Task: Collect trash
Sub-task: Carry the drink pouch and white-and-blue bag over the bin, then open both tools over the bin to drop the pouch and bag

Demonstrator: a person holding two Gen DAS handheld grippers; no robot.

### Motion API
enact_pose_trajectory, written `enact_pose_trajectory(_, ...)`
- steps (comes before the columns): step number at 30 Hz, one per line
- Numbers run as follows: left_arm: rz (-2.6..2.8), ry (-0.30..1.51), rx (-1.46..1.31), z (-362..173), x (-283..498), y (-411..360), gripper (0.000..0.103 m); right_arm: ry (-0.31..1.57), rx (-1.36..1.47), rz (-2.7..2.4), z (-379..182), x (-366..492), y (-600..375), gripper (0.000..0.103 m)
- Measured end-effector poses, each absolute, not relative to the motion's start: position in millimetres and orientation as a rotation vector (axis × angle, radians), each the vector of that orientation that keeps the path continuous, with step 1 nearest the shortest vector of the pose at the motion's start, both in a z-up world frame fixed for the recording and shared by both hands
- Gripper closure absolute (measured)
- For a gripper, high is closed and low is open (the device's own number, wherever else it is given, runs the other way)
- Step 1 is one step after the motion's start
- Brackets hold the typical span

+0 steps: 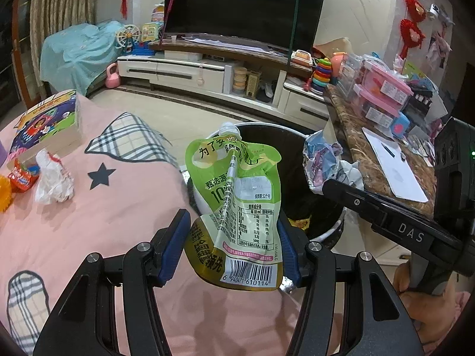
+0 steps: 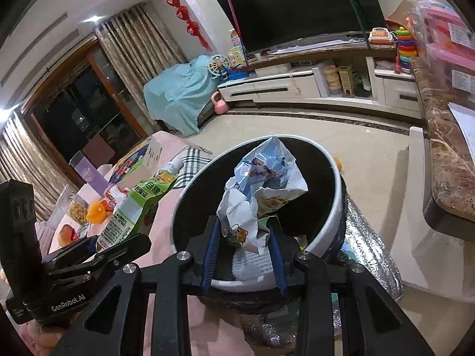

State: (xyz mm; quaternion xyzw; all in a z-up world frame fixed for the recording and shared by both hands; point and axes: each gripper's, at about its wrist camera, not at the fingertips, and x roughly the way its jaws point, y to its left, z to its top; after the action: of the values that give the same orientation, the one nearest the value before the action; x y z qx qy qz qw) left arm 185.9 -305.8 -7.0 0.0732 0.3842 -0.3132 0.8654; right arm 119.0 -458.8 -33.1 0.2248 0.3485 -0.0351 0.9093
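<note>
- We see a pink cloth point(image 1: 98, 231) with plaid patches and a dark star covering the surface on the left; on it lie a crumpled white wrapper point(image 1: 53, 179), a red snack packet point(image 1: 22, 178) and a colourful box point(image 1: 49, 121).
- Just past the cloth's edge stands the trash bin point(image 2: 326, 222), white-rimmed with a black liner, some scraps already at its bottom.
- To the right runs a marble desk point(image 1: 365, 154) carrying a white sheet with a pen and pink storage boxes; behind everything a TV point(image 1: 246, 3) sits on a low white cabinet.
- Our left tongs point(image 1: 234, 234) are closed partway on a green drink pouch point(image 1: 237, 190), the blue pads pressing its lower sides; the pouch stands upright, spout up, at the bin's near rim, between the cloth and the opening.
- Our right tongs point(image 2: 245, 249) pinch a crumpled paper wrapper point(image 2: 261, 184), blue and white with a cartoon print, held over the bin's mouth.
- In the left wrist view, the right tongs reach in from the lower right, angled up and leftward toward the bin, with the person's right hand point(image 1: 421, 296) gripping the handle.
- In the right wrist view, the left tongs come in from the lower left, with the pouch sticking up from them beside the bin.
</note>
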Motion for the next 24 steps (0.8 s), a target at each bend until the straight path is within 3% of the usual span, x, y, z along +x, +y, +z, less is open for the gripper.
enact_pose_trajectory(18,-0.666,0.829,0.197,-15.8,196.6,-335.5,0.046,0.74,0.474,-0.075,-36.7,132.1,-471.1,0.068)
enact_pose_trajectory(24,-0.676,0.863,0.193,-17.9,203.1,-339.9,0.038,0.739,0.472,-0.087,-36.2,134.7,-473.3,0.067)
